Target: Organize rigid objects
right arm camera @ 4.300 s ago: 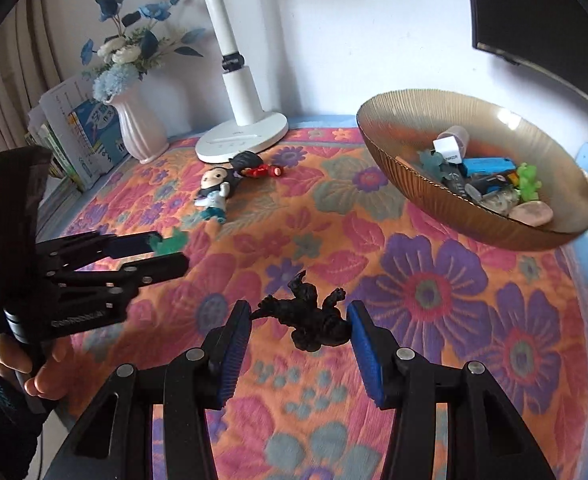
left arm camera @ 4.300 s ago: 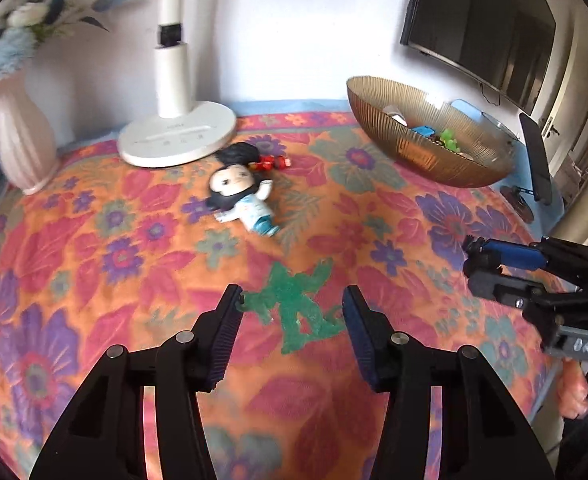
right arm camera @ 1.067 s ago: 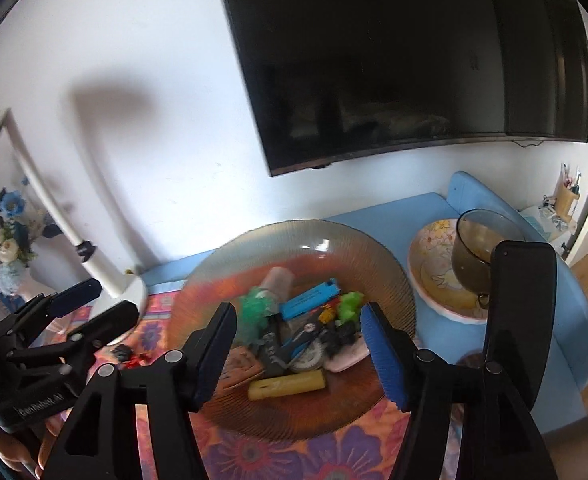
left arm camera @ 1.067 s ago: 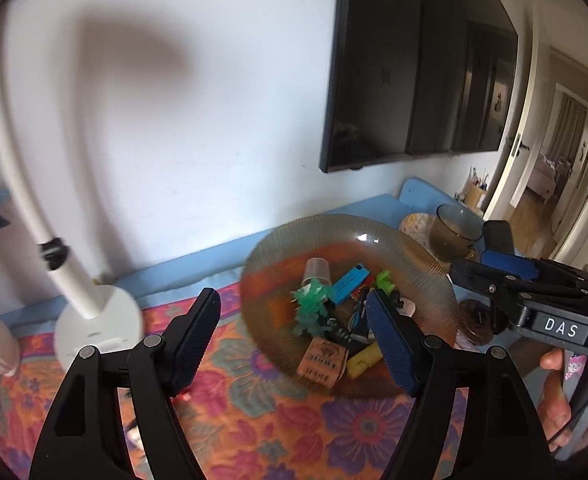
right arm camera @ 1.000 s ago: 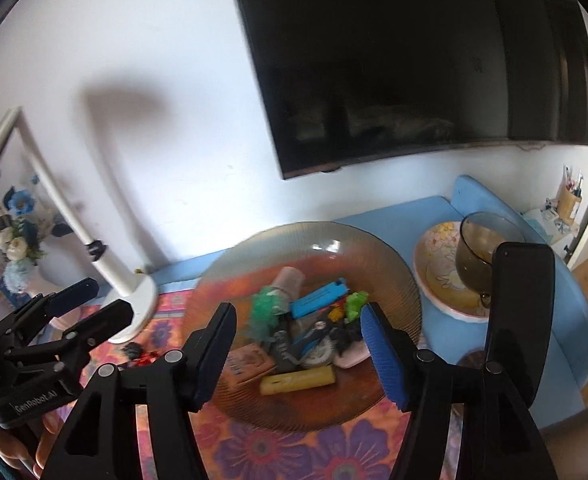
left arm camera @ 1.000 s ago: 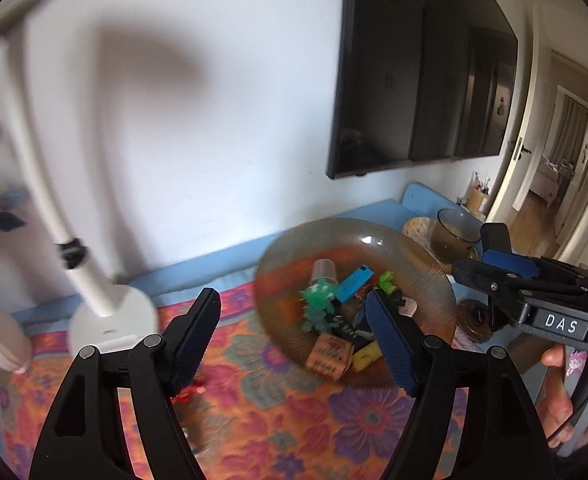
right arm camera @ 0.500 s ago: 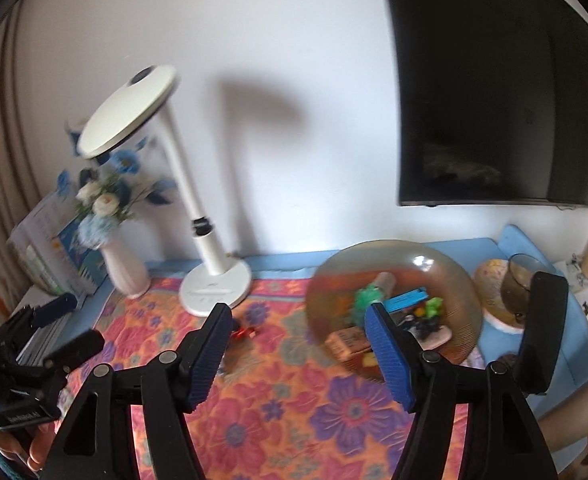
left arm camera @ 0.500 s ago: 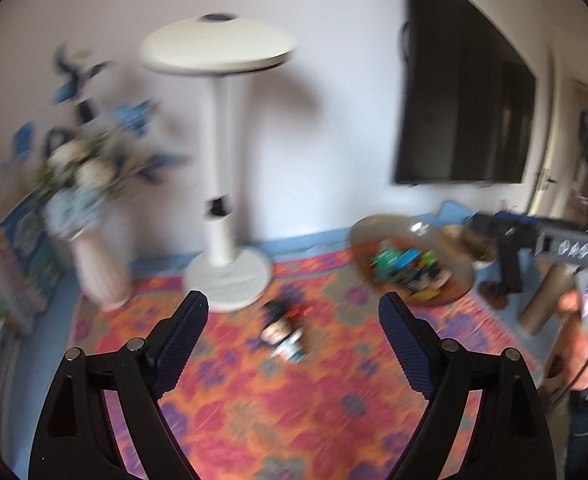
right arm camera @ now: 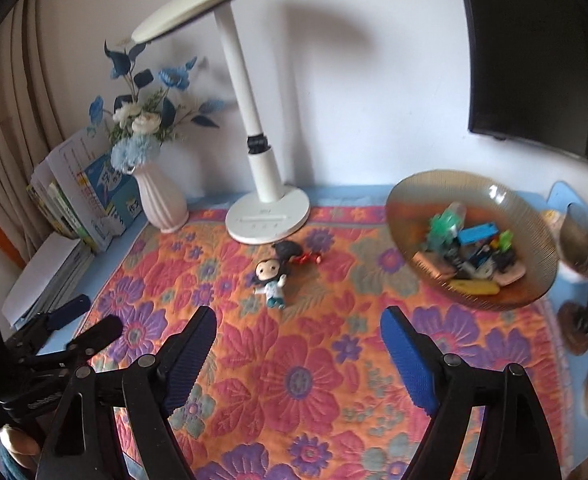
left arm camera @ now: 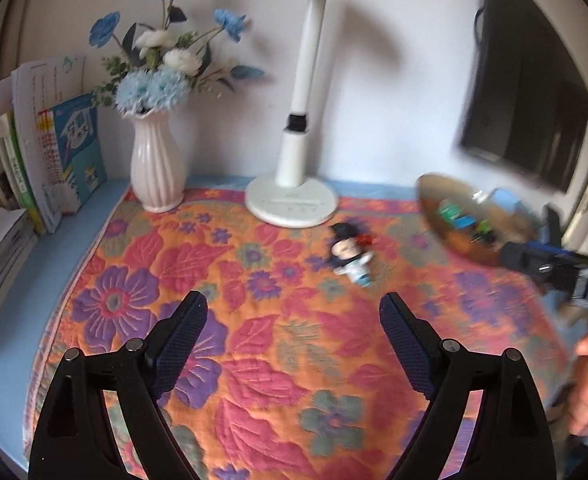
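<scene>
A small doll [left arm camera: 352, 254] [right arm camera: 271, 276] lies on the floral mat beside a tiny red toy [right arm camera: 309, 258], in front of the lamp base. The amber glass bowl [left arm camera: 434, 204] [right arm camera: 410, 216] at the right holds several small toys, among them a green figure [right arm camera: 444, 224]. My left gripper [left arm camera: 294, 304] hovers over the mat short of the doll, its jaws opening with nothing between them. My right gripper [right arm camera: 298, 316] also hangs over the mat, short of the doll, its jaws opening and empty. Each gripper shows in the other's view: the left gripper [right arm camera: 97, 314], the right gripper [left arm camera: 534, 256].
A white desk lamp [left arm camera: 294, 200] and a pink vase of blue flowers [left arm camera: 155, 172] stand at the back. Books [left arm camera: 53, 152] line the left edge. A dark screen [left arm camera: 526, 80] hangs on the wall. A glass cup [right arm camera: 574, 232] sits right of the bowl.
Both grippers swung left and down from above the bowl to over the mat, and their jaws widened. The green and black figures that lay on the mat are in the bowl.
</scene>
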The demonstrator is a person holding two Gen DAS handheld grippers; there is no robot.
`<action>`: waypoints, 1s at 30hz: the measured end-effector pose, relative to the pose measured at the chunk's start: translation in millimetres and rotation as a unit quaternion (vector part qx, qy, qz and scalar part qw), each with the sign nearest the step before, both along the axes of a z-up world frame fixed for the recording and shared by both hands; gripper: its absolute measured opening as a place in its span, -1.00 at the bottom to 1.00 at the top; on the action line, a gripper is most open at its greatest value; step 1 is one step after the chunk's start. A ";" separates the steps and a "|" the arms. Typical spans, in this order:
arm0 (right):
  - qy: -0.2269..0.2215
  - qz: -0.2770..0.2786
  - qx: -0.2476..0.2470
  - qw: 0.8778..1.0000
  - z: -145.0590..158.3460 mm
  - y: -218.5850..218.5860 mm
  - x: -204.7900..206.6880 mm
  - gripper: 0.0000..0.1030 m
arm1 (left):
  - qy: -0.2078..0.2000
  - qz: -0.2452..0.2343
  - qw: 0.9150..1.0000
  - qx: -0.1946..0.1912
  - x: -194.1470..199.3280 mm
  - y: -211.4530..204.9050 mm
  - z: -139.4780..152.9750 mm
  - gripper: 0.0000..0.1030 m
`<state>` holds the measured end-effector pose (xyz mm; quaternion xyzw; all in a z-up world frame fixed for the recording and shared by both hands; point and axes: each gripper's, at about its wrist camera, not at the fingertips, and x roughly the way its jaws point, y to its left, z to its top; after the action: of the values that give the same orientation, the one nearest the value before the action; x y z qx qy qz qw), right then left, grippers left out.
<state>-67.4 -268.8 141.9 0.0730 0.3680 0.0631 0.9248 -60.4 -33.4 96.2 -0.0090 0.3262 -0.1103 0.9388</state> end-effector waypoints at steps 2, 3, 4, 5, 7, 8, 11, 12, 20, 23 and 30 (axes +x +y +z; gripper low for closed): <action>-0.001 0.000 -0.011 1.000 -15.6 4.1 2.4 0.65 | 0.010 0.028 0.999 0.039 8.9 -4.8 -25.1 0.72; -0.002 0.004 -0.023 1.000 -27.2 6.8 5.1 0.65 | 0.019 0.032 0.998 0.052 13.1 -6.8 -36.8 0.72; 0.000 0.009 -0.032 0.999 -38.6 8.3 8.1 0.64 | 0.030 0.031 0.997 0.060 15.9 -8.7 -48.4 0.72; 0.004 0.012 -0.036 0.999 -47.0 8.8 11.1 0.65 | 0.035 0.028 0.997 0.063 16.6 -9.4 -58.1 0.72; 0.010 0.012 -0.036 0.999 -63.8 7.7 15.9 0.65 | 0.041 0.024 0.997 0.065 17.7 -10.6 -63.7 0.72; 0.011 0.010 -0.033 0.999 -71.7 6.1 18.2 0.65 | 0.037 0.017 0.997 0.065 17.2 -11.9 -62.0 0.72; 0.012 -0.006 -0.033 0.999 -91.8 1.4 23.8 0.65 | 0.026 0.013 0.997 0.070 14.2 -14.2 -62.0 0.72; 0.012 -0.012 -0.034 0.999 -97.9 -0.1 24.3 0.64 | 0.024 0.016 0.997 0.070 12.4 -14.0 -61.9 0.72; 0.006 -0.034 -0.023 0.999 -108.5 -11.4 20.7 0.65 | 0.015 0.028 0.997 0.068 11.1 -11.9 -59.7 0.72; 0.011 -0.031 -0.023 0.999 -109.6 -11.0 22.7 0.65 | 0.013 0.029 0.997 0.070 10.4 -12.4 -59.7 0.72; 0.005 -0.041 -0.032 0.999 -108.8 -10.8 20.1 0.65 | 0.008 0.027 0.997 0.077 7.2 -13.8 -59.7 0.72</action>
<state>-47.3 -279.6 33.1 0.0586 0.3713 0.0131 0.9266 -53.2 -47.2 36.5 0.0534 0.3412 -0.0596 0.9366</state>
